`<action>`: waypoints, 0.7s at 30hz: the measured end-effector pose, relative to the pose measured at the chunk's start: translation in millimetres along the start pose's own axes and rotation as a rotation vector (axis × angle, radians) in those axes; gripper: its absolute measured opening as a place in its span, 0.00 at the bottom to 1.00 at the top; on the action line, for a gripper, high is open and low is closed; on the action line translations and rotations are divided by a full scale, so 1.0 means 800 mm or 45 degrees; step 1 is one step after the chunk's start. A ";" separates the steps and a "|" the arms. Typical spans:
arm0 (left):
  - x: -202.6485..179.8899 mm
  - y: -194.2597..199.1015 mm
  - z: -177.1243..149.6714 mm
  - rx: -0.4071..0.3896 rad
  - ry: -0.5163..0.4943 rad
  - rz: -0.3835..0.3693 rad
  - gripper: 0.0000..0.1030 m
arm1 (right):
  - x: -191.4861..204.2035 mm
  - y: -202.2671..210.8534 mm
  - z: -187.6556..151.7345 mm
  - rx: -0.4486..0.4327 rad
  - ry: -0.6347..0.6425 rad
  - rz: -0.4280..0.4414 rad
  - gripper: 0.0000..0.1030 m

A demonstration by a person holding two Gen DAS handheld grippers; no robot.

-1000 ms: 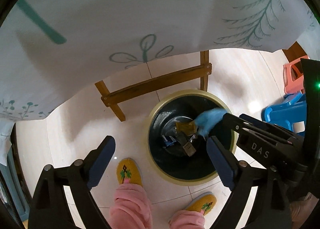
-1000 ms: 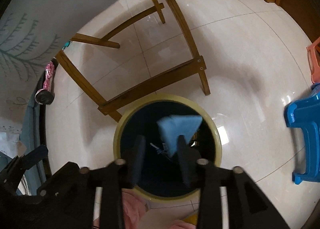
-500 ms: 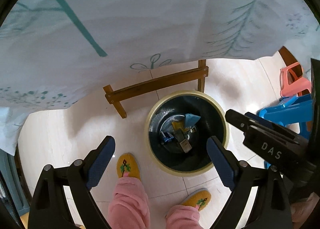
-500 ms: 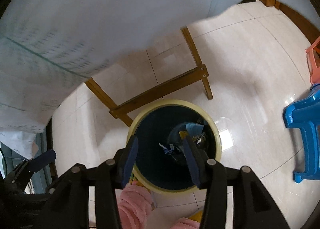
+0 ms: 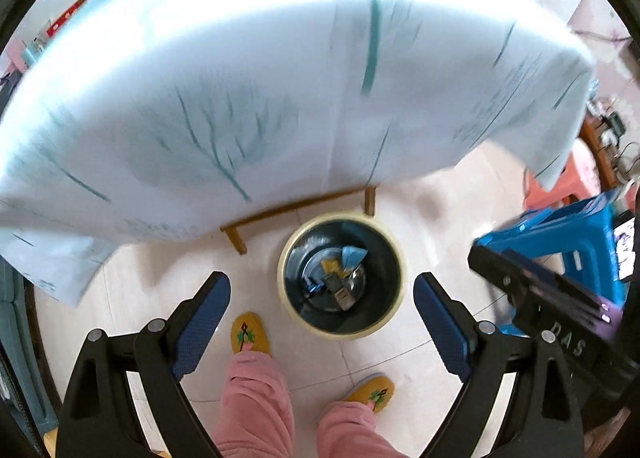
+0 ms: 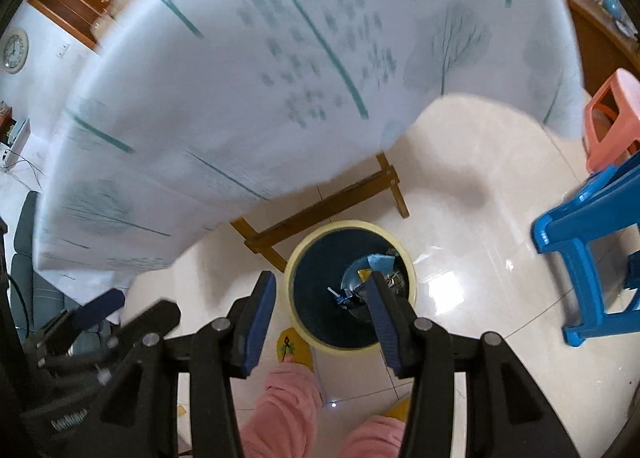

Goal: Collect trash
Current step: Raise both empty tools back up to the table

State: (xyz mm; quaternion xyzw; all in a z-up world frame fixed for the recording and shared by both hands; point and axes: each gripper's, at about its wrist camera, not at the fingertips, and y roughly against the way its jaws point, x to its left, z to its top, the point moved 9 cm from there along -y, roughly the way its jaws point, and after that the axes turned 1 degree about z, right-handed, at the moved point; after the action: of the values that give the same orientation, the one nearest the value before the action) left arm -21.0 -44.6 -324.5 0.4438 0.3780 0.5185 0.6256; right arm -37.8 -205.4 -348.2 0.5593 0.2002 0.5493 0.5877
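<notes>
Left wrist view: my left tongs (image 5: 322, 300) gape wide, holding nothing. My right tongs (image 6: 322, 298) are open too, empty, above the bin (image 6: 406, 258). Blue trash (image 5: 353, 256) lies inside the bin (image 5: 394, 312).

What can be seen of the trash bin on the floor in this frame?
The trash bin is round and upright, with a pale yellow rim and a dark interior, open with no lid visible. It stands on the pale tiled floor beside a wooden table leg frame. Inside lie a blue crumpled piece, a yellowish wrapper and other small scraps. Neither gripper touches it.
</notes>
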 end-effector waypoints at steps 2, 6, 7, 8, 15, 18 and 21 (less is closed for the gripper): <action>-0.003 0.035 0.017 -0.041 -0.008 -0.013 0.89 | 0.011 0.037 0.011 -0.037 0.015 0.002 0.46; -0.004 0.093 0.044 -0.106 -0.015 -0.033 0.89 | 0.033 0.101 0.034 -0.109 0.062 0.004 0.46; -0.004 0.110 0.052 -0.125 -0.012 -0.041 0.89 | 0.039 0.118 0.040 -0.130 0.074 0.006 0.46; -0.004 0.125 0.059 -0.145 -0.008 -0.049 0.89 | 0.044 0.135 0.046 -0.150 0.083 0.008 0.46; 0.006 0.219 0.103 -0.272 0.048 -0.067 0.89 | 0.086 0.224 0.084 -0.283 0.160 0.054 0.46; 0.015 0.249 0.117 -0.316 0.073 -0.059 0.89 | 0.109 0.250 0.097 -0.327 0.217 0.084 0.46; 0.023 0.273 0.130 -0.344 0.085 -0.022 0.89 | 0.131 0.268 0.109 -0.356 0.278 0.108 0.46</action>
State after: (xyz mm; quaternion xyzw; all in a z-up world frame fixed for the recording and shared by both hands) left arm 10.6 -28.2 -84.5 0.3349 0.3290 0.5737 0.6711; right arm -21.3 -201.8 -94.8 0.4170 0.1607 0.6534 0.6110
